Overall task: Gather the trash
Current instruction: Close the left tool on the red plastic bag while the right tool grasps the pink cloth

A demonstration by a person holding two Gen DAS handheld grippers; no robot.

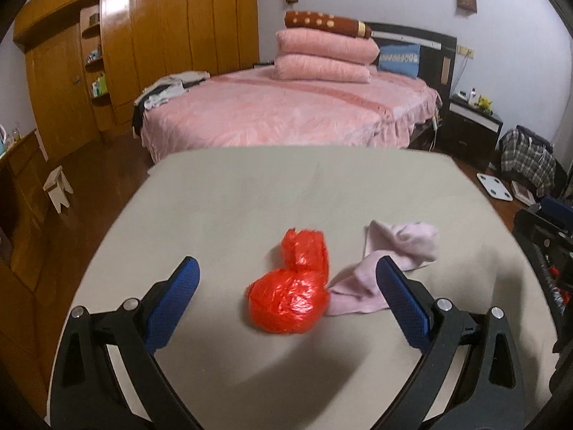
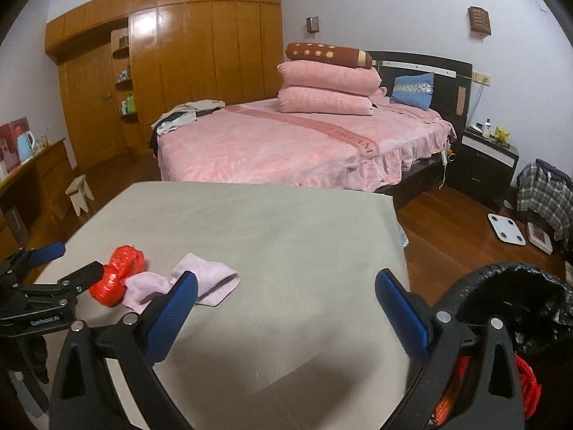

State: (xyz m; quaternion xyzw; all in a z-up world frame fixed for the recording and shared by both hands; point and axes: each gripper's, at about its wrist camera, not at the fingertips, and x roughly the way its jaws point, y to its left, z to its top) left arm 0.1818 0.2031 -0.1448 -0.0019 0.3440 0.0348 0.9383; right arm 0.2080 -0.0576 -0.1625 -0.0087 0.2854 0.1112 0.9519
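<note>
A crumpled red plastic bag (image 1: 292, 288) lies on the beige table (image 1: 250, 193), straight ahead of my open left gripper (image 1: 286, 268), whose blue pads flank it without touching. A pale pink cloth (image 1: 390, 261) lies just right of the bag, partly behind the right pad. In the right wrist view the red bag (image 2: 116, 277) and pink cloth (image 2: 200, 281) sit at the left, with the left gripper (image 2: 68, 265) around the bag. My right gripper (image 2: 286, 290) hangs open and empty over bare table. A bin lined with a black bag (image 2: 519, 301) stands at the lower right, red plastic inside.
Beyond the table stands a pink bed (image 2: 286, 143) with stacked pillows. A wooden wardrobe (image 2: 179, 53) lines the back wall, and a small stool (image 2: 80, 193) stands on the floor at left. A dark nightstand (image 2: 490, 165), a white scale (image 2: 506, 233) and plaid fabric (image 2: 544, 193) are at right.
</note>
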